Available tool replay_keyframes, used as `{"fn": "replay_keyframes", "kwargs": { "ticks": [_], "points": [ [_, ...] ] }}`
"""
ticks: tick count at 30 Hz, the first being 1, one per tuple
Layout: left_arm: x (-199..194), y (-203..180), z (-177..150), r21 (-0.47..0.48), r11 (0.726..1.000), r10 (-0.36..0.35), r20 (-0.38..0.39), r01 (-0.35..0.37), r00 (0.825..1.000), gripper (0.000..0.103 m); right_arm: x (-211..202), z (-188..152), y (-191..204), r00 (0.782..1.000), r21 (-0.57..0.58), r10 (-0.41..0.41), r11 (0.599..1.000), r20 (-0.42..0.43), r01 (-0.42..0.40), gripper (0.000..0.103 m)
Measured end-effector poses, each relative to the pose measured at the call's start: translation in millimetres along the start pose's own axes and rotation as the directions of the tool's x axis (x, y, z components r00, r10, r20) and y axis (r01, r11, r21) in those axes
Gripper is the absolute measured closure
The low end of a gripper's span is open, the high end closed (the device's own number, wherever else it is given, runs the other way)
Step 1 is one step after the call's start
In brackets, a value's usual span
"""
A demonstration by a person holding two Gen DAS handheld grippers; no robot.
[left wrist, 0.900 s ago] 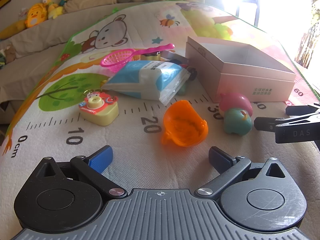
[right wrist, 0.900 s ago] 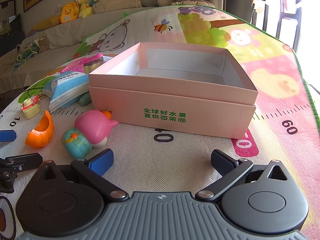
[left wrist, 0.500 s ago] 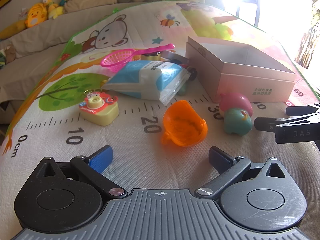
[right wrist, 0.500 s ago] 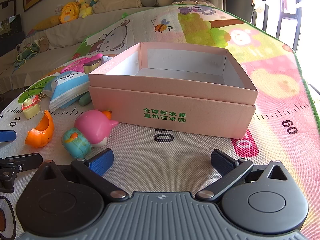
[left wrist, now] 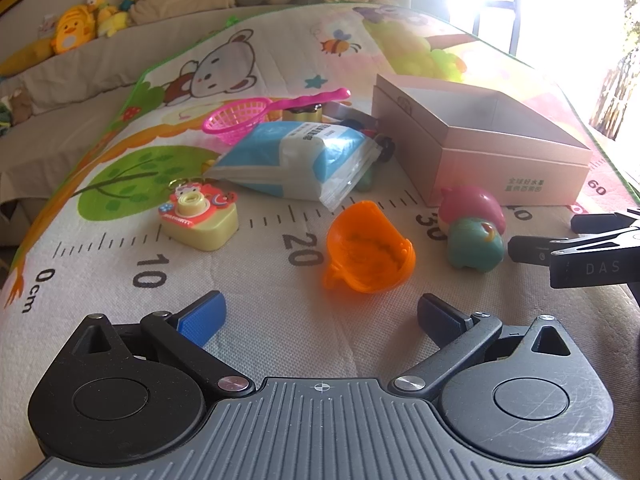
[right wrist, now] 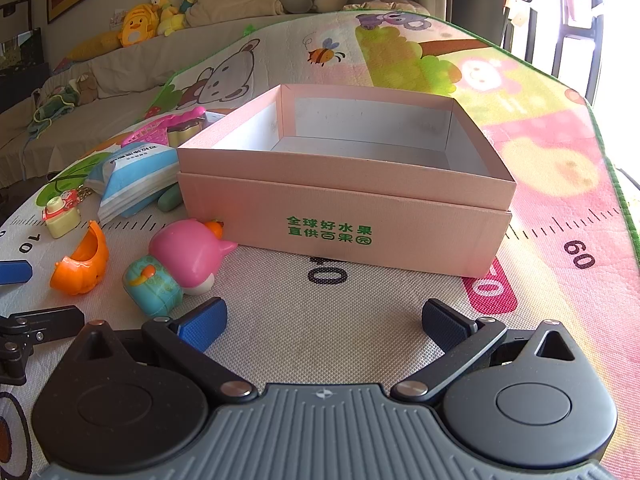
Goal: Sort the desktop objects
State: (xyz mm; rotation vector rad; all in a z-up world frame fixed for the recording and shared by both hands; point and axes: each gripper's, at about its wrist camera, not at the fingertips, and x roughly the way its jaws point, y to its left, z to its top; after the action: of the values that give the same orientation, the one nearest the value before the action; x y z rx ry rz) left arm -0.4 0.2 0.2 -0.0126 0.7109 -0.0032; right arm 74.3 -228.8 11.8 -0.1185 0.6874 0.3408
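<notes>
An open pink box [right wrist: 348,184] stands on the play mat, also in the left wrist view [left wrist: 480,148]. Toys lie left of it: a pink toy [right wrist: 188,252], a teal toy [right wrist: 152,286], an orange cup-shaped toy [left wrist: 368,252], a yellow toy camera [left wrist: 200,216], a blue-white packet [left wrist: 304,160] and a pink toy net [left wrist: 240,118]. My left gripper [left wrist: 320,314] is open and empty, just short of the orange toy. My right gripper [right wrist: 324,322] is open and empty in front of the box, beside the teal toy.
The mat [right wrist: 540,152] covers a raised surface with printed ruler marks. A sofa with plush toys [right wrist: 140,24] runs along the back. A small yellow item [left wrist: 304,114] and a dark toy car [left wrist: 384,146] lie behind the packet. Bright window at right.
</notes>
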Motion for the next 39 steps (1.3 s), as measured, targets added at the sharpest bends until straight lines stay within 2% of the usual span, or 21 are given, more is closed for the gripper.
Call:
{"fn": "replay_keyframes", "kwargs": {
  "ticks": [16,23,29,39],
  "points": [
    [0,0,0,-0.001,1.000,-0.001,0.000,0.001,1.000,0.000,1,2,0,1.000,0.002,0.000,1.000,-0.005,0.000,0.000],
    [0,0,0,-0.001,1.000,0.000,0.000,0.000,1.000,0.000,-6,2,3,0.998,0.023,-0.012,1.000,-0.069,0.013,0.000],
    [0,0,0,0.000,1.000,0.001,-0.003,-0.001,1.000,0.000,-12,-4,8,0.995,0.039,-0.039,0.998,-0.089,0.043,0.000],
    [-2,1,2,0.008,1.000,-0.001,-0.023,0.001,1.000,0.000,-17,-5,5,0.995,0.031,-0.008,0.999,-0.097,0.011,0.000]
  ]
}}
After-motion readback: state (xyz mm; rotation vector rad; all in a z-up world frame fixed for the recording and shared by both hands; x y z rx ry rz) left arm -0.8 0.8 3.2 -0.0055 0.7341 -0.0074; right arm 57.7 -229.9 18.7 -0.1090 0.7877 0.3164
